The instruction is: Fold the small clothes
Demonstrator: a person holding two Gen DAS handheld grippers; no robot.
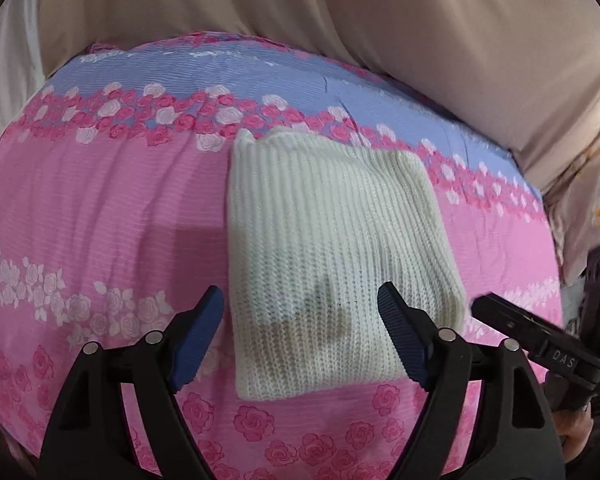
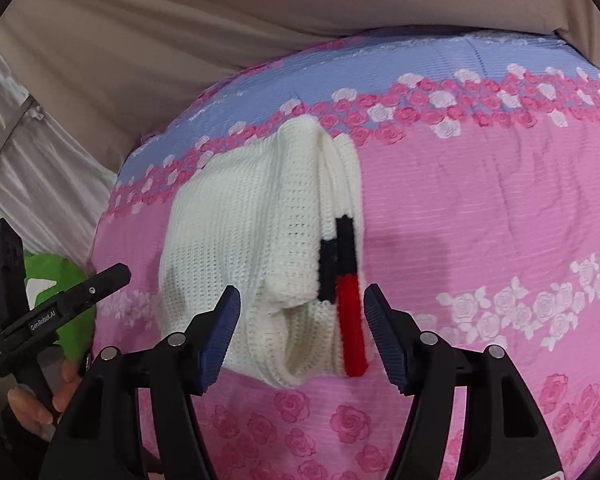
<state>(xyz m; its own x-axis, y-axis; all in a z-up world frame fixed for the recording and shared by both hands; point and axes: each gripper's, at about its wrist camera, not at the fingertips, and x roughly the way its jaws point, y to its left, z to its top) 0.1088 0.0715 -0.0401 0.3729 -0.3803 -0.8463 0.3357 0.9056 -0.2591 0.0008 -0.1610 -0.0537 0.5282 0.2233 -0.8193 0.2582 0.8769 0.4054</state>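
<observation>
The white knit garment (image 1: 332,256) lies folded into a rough rectangle on the bed, on the pink rose-printed bedsheet (image 1: 100,208), its long axis running from near to far. It sits straight ahead of both tools, its near edge between them. From the left wrist view, the left hand-held gripper (image 1: 300,336) hangs over the garment's near left part, jaws spread wide with nothing between them, the left finger out over bare sheet and the right finger over the knit. From the right wrist view, the right hand-held gripper (image 2: 302,334) is likewise wide open and empty, straddling the near right corner where a black and red trim strip (image 2: 346,292) runs along the right edge beside a loosely rolled layer. Whether either tool touches the cloth cannot be told. Both seem about equally near; the right one looks better placed to tidy that loose right-hand layer.
</observation>
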